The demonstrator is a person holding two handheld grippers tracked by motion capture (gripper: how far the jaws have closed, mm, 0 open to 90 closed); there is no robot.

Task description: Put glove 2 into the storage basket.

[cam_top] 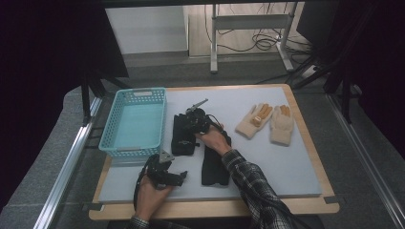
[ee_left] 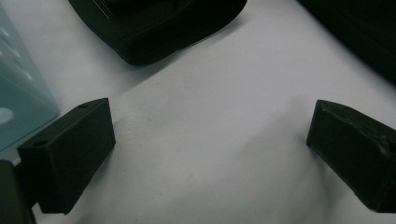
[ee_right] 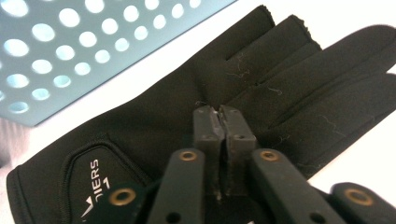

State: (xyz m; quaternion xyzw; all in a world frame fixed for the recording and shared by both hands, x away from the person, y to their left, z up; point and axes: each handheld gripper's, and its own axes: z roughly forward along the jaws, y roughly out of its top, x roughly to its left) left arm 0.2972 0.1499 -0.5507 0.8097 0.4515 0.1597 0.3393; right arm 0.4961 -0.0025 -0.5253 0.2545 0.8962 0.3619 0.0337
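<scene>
Bench (cam_top: 267,157): grey mat, centre frame.
Black glove (ee_right: 154,130): soft, limp, light; pinch a fabric fold.
Right gripper (ee_right: 223,122): fingers pressed together on glove.
Left gripper (ee_left: 210,154): fingers spread, empty.

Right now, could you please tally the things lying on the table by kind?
Black fabric gloves: 2
Cream knitted gloves with orange fingertips: 2
Light blue perforated plastic basket: 1
Total: 5
</scene>
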